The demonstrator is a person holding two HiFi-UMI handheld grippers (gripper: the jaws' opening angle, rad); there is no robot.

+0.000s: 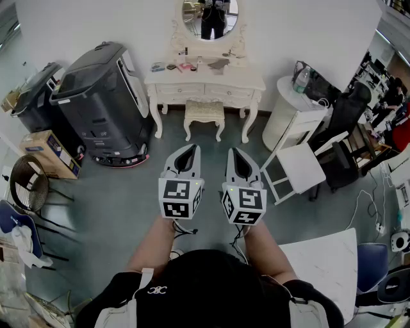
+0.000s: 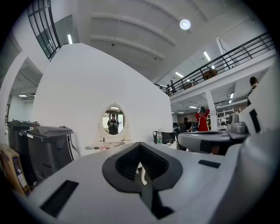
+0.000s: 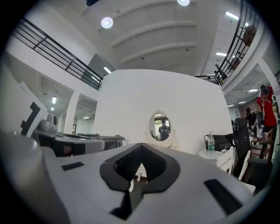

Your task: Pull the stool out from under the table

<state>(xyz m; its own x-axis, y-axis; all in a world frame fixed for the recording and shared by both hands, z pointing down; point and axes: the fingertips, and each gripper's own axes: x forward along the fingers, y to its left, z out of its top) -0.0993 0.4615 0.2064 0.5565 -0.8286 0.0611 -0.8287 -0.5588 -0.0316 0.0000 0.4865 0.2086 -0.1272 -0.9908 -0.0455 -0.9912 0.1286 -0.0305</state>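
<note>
The stool [image 1: 204, 111] stands at the far side of the floor [image 1: 128, 198], tucked in between the front legs of the white table [image 1: 250, 82]. Its back part is under the table top and its padded seat sticks out toward the person. The seat's long axis runs left to right, in line with the table's front edge, and the stool stands upright on its four curved legs.

An oval mirror [image 1: 210, 15] rises from the back of the table against the wall, with small items lying on the table top below it.

The left gripper [image 1: 191, 151] and the right gripper [image 1: 234, 154] are held side by side, level, pointing toward the stool and well apart from it. The left one's fingers [image 2: 87, 175] are pressed together at the tips with nothing between them. The right one's fingers [image 3: 197, 175] are likewise fully closed and empty.

Bare grey floor lies between the grippers and the stool's front edge. A large dark machine [image 1: 102, 96] stands just beside the table's left end. A round white side table [image 1: 288, 118] stands near its right end, and a white chair [image 1: 298, 168] stands closer in on the right. A cardboard box [image 1: 48, 152] sits at the far left.
</note>
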